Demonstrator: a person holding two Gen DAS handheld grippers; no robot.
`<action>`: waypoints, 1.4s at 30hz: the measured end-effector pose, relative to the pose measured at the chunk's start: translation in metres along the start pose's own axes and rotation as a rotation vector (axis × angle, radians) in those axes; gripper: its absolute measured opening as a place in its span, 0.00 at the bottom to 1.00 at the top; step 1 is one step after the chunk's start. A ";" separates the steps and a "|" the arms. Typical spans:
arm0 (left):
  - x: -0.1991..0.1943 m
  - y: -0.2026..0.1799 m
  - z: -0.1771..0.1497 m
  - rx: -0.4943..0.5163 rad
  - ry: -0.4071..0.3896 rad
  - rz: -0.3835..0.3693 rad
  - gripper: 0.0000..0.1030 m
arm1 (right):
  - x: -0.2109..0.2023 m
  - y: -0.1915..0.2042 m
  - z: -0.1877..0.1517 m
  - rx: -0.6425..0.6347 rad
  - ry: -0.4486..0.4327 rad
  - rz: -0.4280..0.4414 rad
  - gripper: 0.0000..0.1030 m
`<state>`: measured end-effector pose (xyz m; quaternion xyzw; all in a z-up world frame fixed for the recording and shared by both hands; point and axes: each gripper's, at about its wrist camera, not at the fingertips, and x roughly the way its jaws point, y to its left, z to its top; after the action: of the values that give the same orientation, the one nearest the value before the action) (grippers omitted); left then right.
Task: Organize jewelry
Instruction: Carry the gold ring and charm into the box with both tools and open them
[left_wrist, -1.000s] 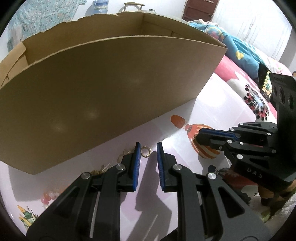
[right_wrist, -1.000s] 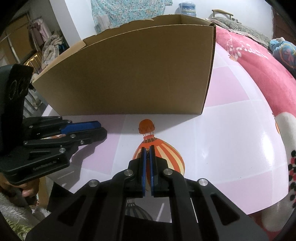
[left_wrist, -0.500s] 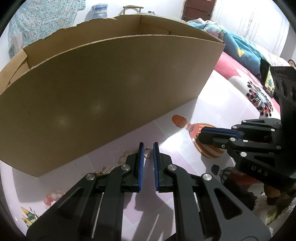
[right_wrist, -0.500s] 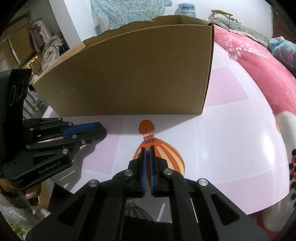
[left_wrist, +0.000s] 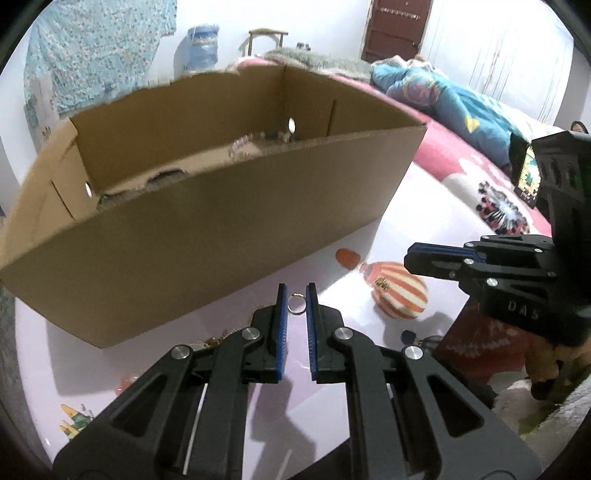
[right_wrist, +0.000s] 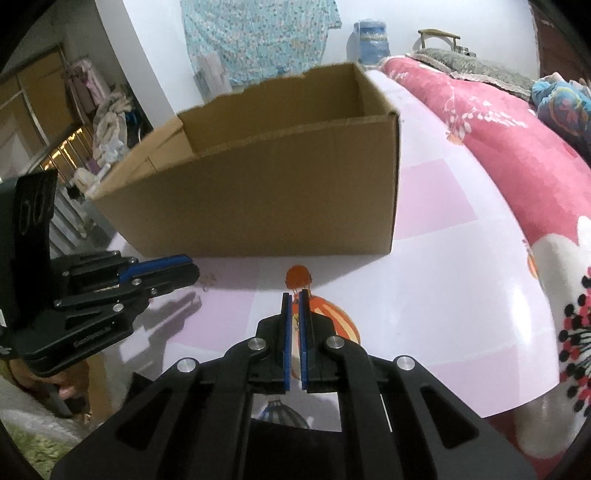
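Left gripper (left_wrist: 296, 291) pinches a little gold ring (left_wrist: 296, 303) between its blue pads, just in front of the cardboard box (left_wrist: 207, 236). More jewelry (left_wrist: 212, 341) lies on the sheet (left_wrist: 413, 206) by the box's near wall.

Right gripper (right_wrist: 294, 295) is pressed together on a tiny gold piece (right_wrist: 295, 319), over the balloon picture (right_wrist: 341, 325).

We note a pink floral blanket (right_wrist: 517, 155) on the bed, a blue quilt (left_wrist: 454, 103) bundled beyond it, a brown door (left_wrist: 395, 29) behind, and a patterned teal cloth (right_wrist: 258, 37) hanging on the wall.
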<state>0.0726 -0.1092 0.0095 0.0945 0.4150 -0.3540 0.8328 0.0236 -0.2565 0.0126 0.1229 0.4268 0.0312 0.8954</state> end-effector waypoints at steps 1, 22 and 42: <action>-0.004 -0.002 0.002 0.002 -0.009 0.001 0.08 | -0.005 -0.002 0.003 0.009 -0.010 0.011 0.04; -0.021 0.002 -0.013 -0.068 -0.063 -0.014 0.08 | 0.040 0.015 0.000 -0.140 0.148 -0.079 0.16; -0.054 0.012 -0.018 -0.091 -0.152 0.006 0.08 | -0.022 0.013 0.020 -0.088 0.002 -0.045 0.02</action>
<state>0.0478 -0.0650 0.0374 0.0305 0.3658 -0.3386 0.8664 0.0262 -0.2517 0.0444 0.0738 0.4284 0.0297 0.9001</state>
